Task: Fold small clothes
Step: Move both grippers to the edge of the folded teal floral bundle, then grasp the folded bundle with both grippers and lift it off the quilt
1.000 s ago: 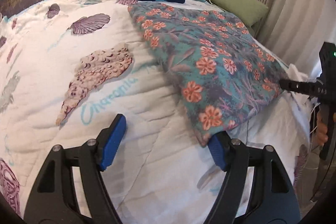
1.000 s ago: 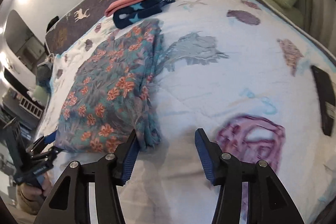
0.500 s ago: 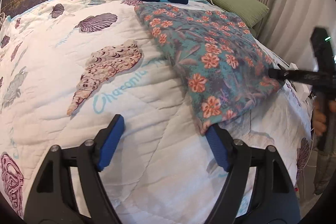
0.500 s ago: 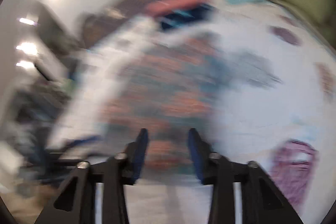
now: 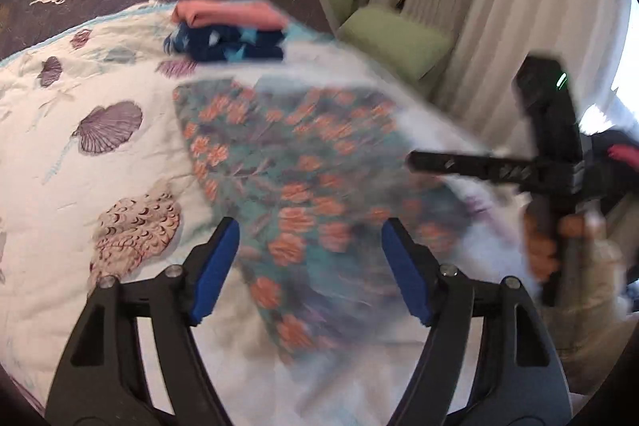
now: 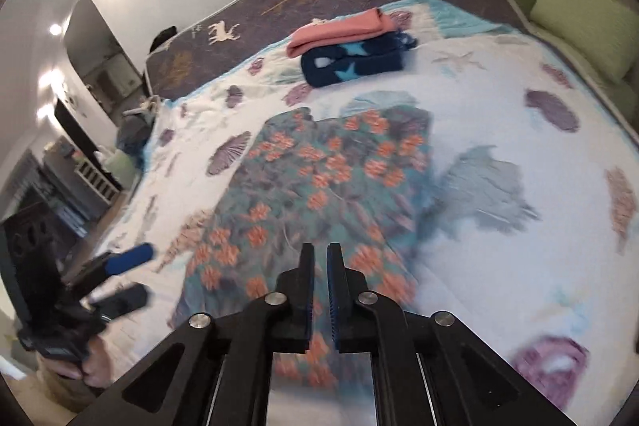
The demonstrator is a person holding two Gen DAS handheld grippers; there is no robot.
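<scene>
A teal garment with orange flowers [image 5: 299, 154] [image 6: 327, 166] lies on the seashell quilt [image 5: 80, 186], blurred by motion, with its right edge lifted. My right gripper [image 6: 319, 254] [image 5: 413, 160] pinches that near edge; its jaws stand almost together, are opening slightly, and have cloth between them. Just above the garment's other near corner hovers my left gripper [image 5: 309, 238] [image 6: 139, 276]. Its jaws are wide apart and closing a little, with the cloth under the gap and not touched by the pads.
A folded pink and navy star-print stack [image 5: 227, 30] [image 6: 351, 46] sits at the quilt's far end. Green pillows [image 5: 395, 38] [image 6: 579, 22] and curtains [image 5: 499, 6] line the right side. A hand [image 5: 539, 246] grips the right gripper's handle.
The right gripper slid onto the garment's edge and shut on it, then lifted it. The left gripper moved over the garment's corner, still wide apart.
</scene>
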